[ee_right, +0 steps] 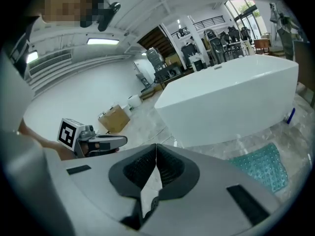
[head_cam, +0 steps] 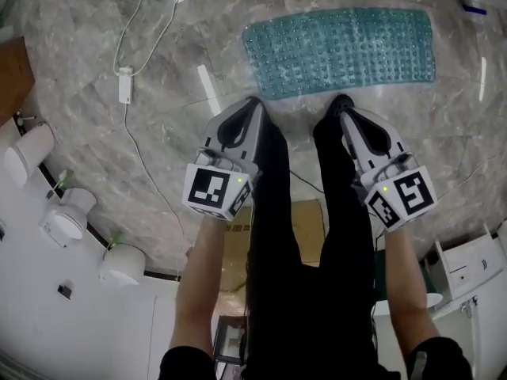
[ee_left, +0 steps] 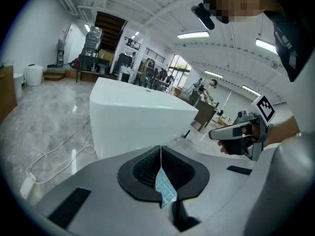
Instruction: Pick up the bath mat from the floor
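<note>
The left tool [head_cam: 252, 105] and right tool [head_cam: 342, 103] hang clenched, empty, just short of the bath mat [head_cam: 339, 50] flat on the floor [head_cam: 79, 30]; they should open first, then pinch its near edge.

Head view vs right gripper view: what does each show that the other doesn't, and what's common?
Head view only: the right gripper from outside with its black-and-white marker cube, the small white cable adapter, and the whole teal studded rubber bath mat. Right gripper view only: the white bathtub's side wall, ceiling strip lights, that gripper's closed, empty jaws. Both: part of the mat flat on grey marble floor, and the left gripper.
</note>
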The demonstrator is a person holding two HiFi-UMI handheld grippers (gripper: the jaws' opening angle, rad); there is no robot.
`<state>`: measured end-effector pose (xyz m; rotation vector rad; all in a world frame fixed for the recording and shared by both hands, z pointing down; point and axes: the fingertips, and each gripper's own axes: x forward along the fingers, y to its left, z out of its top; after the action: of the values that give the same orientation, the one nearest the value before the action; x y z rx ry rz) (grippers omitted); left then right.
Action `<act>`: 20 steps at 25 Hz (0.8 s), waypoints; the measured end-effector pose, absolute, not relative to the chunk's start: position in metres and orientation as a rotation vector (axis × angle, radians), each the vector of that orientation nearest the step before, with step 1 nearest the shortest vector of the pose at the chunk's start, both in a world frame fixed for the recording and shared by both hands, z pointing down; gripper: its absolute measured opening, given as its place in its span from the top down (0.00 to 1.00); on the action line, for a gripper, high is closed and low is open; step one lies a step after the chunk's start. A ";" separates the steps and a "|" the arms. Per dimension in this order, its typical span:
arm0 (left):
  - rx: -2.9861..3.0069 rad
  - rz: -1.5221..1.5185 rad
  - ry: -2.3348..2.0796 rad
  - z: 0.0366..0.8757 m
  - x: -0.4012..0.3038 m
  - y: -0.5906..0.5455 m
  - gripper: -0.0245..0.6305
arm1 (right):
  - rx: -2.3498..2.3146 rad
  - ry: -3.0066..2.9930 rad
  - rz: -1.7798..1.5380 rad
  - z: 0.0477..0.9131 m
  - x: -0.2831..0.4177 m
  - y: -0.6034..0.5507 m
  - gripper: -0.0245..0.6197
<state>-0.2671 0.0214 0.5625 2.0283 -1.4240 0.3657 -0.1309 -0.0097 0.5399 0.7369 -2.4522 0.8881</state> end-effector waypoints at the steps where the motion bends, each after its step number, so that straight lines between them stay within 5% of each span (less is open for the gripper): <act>1: 2.018 0.351 -1.421 0.588 -0.266 0.017 0.94 | 0.725 -2.444 0.889 0.563 -0.132 -0.013 0.94; 15: 1.765 0.495 -1.420 0.939 -0.290 0.059 0.93 | 0.636 -2.388 0.969 0.809 -0.174 -0.001 0.94; 20: 1.659 0.544 -1.450 1.033 -0.304 0.073 0.84 | 0.605 -2.364 0.980 0.857 -0.187 0.009 0.94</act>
<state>-0.3043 0.0728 1.0328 1.6591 -1.4504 0.5439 -0.1872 0.0095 0.8566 0.6049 -2.3638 0.9800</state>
